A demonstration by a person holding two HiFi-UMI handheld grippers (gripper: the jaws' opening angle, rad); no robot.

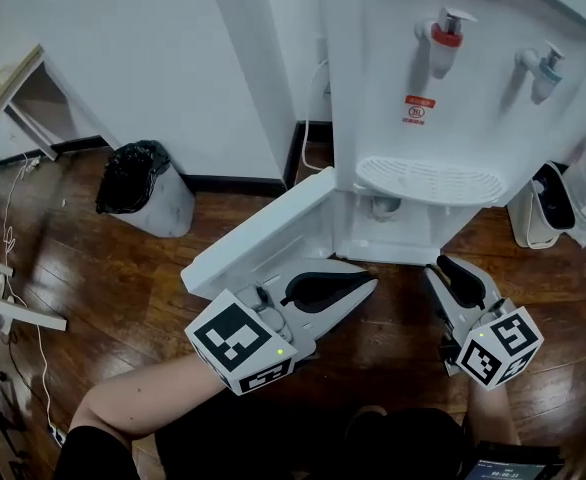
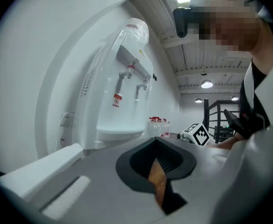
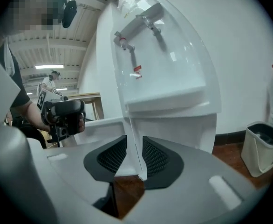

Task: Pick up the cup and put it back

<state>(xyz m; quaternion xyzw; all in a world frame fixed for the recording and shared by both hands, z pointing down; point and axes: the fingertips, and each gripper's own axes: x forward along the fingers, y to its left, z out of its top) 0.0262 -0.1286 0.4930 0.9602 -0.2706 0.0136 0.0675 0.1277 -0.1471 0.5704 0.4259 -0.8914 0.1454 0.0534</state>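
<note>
At twelve o'clock in your head view, what looks like the cup (image 1: 383,206) sits under the water dispenser's (image 1: 453,88) drip tray, with your left gripper (image 1: 358,286) at its six and your right gripper (image 1: 451,270) at its five; your left gripper view shows fingers (image 2: 141,171) closed to a sliver on nothing, and your right gripper view shows fingers (image 3: 160,160) narrowly apart and empty.

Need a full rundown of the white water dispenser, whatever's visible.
Tall white plastic water dispenser, standing upright on the brown wooden floor against the white wall. Two taps on its front: a red-capped tap and a blue-capped tap, with a small red label under the red one. Below them is a slotted white drip tray. Its lower door is swung open. A clear bottle sits on top.
</note>
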